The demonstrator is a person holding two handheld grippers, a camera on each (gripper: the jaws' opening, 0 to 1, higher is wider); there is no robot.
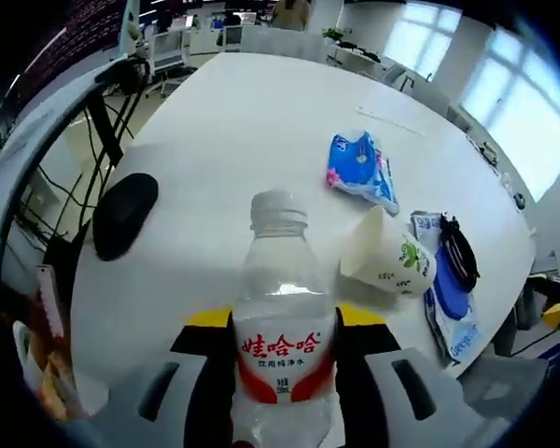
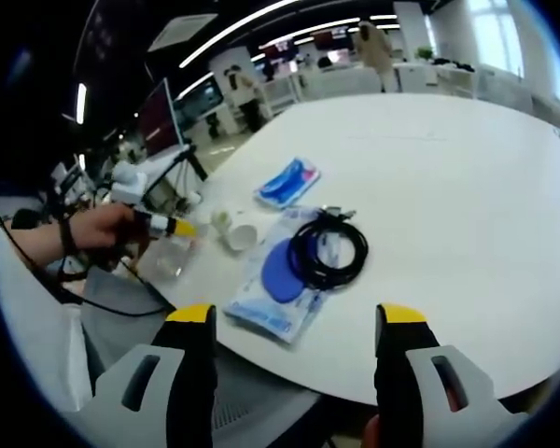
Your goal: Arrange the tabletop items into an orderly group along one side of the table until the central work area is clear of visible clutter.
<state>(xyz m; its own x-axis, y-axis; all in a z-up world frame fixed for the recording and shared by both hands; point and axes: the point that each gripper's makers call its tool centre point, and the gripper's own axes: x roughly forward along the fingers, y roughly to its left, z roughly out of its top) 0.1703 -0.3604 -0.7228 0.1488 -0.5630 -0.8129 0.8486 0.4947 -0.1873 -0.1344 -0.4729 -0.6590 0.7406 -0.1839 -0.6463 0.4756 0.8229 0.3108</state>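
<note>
A clear water bottle (image 1: 280,317) with a white cap and red label stands upright between my left gripper's (image 1: 285,322) jaws, which are shut on it. Beyond it on the white table (image 1: 243,121) a paper cup (image 1: 387,254) lies on its side, with a blue tissue packet (image 1: 359,168) behind it. In the right gripper view, a hand holds the left gripper (image 2: 173,227) and bottle (image 2: 163,259) at the table's left edge. My right gripper (image 2: 297,345) is open, off the near edge, facing a coiled black cable (image 2: 329,250) on a clear pouch (image 2: 278,285).
A black mouse (image 1: 123,215) lies near the table's left edge. The cable and pouch (image 1: 453,280) lie right of the cup. The cup (image 2: 235,231) and blue packet (image 2: 287,182) sit by the pouch. Desks, chairs and people stand beyond the table's far end.
</note>
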